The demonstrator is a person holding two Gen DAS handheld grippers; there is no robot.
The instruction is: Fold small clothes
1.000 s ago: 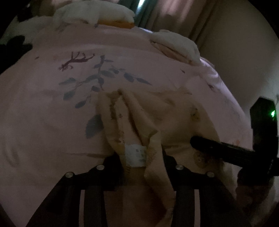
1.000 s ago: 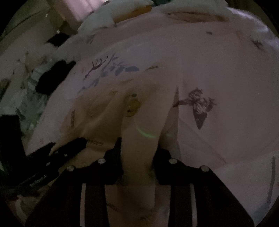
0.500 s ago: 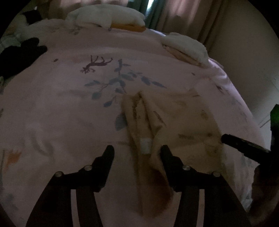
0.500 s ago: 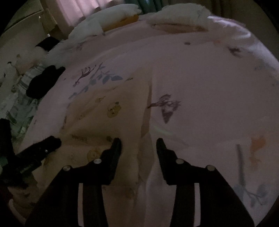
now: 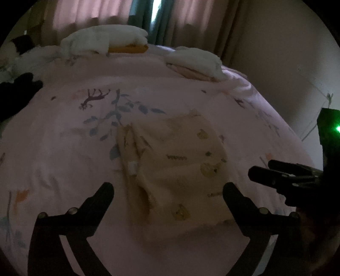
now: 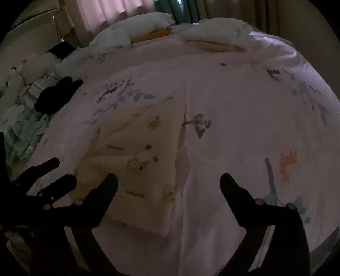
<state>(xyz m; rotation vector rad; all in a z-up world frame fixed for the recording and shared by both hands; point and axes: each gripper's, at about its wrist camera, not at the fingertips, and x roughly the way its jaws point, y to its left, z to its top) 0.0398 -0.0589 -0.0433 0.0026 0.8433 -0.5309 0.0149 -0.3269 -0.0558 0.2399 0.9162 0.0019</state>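
Jaws on both our grippers have just been opening and now stand wide, nothing between them. Left gripper (image 5: 167, 189) hangs above the near edge of the beige bear-print garment (image 5: 176, 167), right gripper (image 6: 169, 180) over its right edge. Garment lies folded flat on the pink floral duvet (image 5: 63, 148), white label facing up near its left side. Left of the left gripper, farther out, a black cloth (image 5: 19, 89). Farthest ahead, white pillows (image 5: 102, 40), one on an orange cushion (image 5: 127, 49), then curtains (image 5: 89, 14).
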